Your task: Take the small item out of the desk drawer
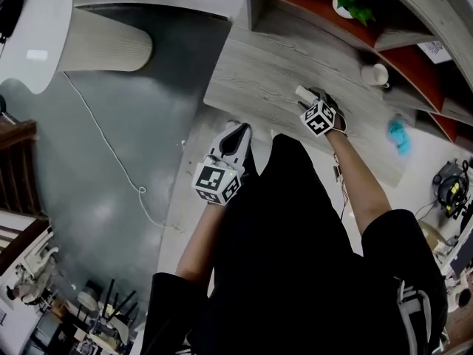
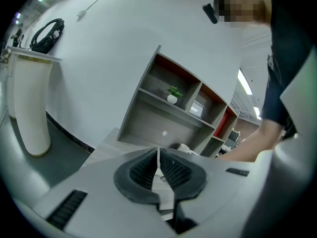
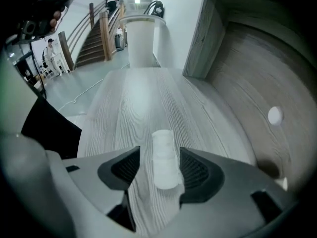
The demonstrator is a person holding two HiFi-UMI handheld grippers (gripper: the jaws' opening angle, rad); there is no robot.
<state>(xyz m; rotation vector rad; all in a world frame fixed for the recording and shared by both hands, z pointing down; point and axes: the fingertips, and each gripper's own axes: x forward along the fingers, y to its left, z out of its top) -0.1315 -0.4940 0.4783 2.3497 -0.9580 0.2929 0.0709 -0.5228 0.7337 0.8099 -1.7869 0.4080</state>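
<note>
Now the small white roll (image 3: 163, 157) lies on the desk (image 3: 129, 108) between the wide-apart jaws of the right gripper (image 3: 158, 168), so lift straight up without nudging it; the left gripper (image 2: 158, 170) is closed, empty.

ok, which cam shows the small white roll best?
Right gripper view: the small white roll lies whole on the desk, between the jaws of the open right hand-held gripper. Head view shows only one end; left gripper view: not discernible.
</note>
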